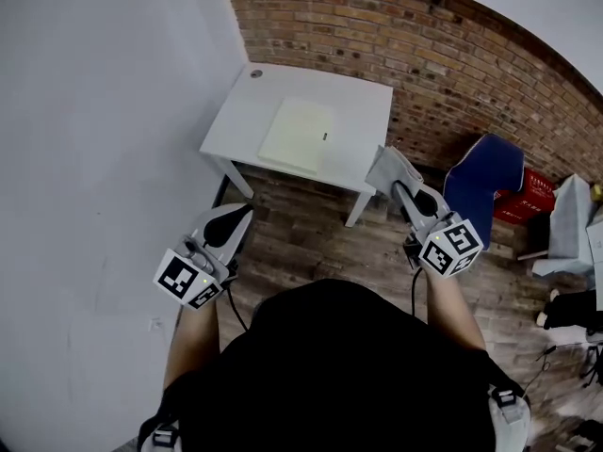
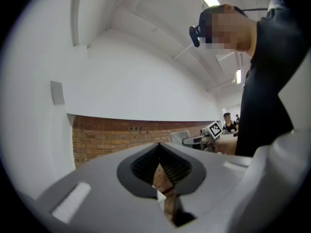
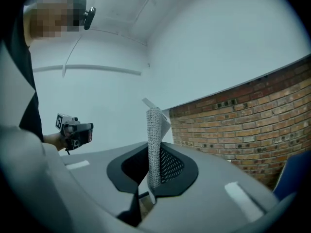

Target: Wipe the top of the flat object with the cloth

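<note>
Jaws of the right gripper (image 1: 405, 192) are clamped on the grey mesh cloth (image 3: 154, 130), which sticks up past the tips. Left gripper (image 2: 159, 154) is closed with nothing in it.

What matters: the pale flat pad (image 1: 298, 135) sits mid-table on the white table (image 1: 247, 102), ahead and to the left of the cloth. It looks roughly square, with its edges parallel to the table's. The right gripper hangs just off the table's near right corner, so I'd say it's the closer one. The left is well back over the floor.
</note>
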`<action>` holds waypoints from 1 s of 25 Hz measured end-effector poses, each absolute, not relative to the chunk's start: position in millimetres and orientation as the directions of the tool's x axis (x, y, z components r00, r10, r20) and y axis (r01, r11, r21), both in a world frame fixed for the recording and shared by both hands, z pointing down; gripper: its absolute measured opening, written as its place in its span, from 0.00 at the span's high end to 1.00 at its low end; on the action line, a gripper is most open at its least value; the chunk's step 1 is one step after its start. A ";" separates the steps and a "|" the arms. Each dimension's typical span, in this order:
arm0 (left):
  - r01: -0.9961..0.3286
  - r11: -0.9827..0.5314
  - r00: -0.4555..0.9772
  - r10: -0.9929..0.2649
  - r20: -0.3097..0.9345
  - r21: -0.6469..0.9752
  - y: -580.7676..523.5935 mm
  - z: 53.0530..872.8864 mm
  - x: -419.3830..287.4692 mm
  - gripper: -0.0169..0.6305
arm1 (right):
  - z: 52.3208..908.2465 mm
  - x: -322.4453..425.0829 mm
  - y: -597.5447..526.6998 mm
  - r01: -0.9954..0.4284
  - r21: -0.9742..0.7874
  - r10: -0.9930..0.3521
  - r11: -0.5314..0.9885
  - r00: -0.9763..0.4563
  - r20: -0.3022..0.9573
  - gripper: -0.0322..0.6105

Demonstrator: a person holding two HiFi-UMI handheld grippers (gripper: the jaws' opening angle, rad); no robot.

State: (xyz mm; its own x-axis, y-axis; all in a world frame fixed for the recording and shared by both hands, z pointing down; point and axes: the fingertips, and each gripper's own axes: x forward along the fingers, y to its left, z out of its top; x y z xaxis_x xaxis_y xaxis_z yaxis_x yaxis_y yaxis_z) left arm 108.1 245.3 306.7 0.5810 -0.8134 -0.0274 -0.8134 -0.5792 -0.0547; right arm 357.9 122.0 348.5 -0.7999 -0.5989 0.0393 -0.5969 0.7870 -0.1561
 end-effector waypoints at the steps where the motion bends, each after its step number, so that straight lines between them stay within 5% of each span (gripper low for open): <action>1: -0.816 -0.576 0.577 -0.816 -0.025 -0.050 245.0 309.2 110.3 0.97 | 347.9 360.5 119.6 -0.596 -0.161 -0.599 0.787 -0.800 0.033 0.93; 25: -0.825 -0.565 0.565 -0.825 -0.027 0.001 219.6 336.2 69.4 0.97 | 366.4 317.2 97.1 -0.579 -0.162 -0.573 0.799 -0.815 0.085 0.93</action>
State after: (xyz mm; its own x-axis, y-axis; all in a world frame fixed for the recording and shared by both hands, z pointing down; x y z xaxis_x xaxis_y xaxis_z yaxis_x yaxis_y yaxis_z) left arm 69.4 219.6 336.2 0.5648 -0.8248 -0.0272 -0.8251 -0.5650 0.0014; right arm 317.2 97.1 366.4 -0.8148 -0.5735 0.0852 -0.5792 0.7989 -0.1622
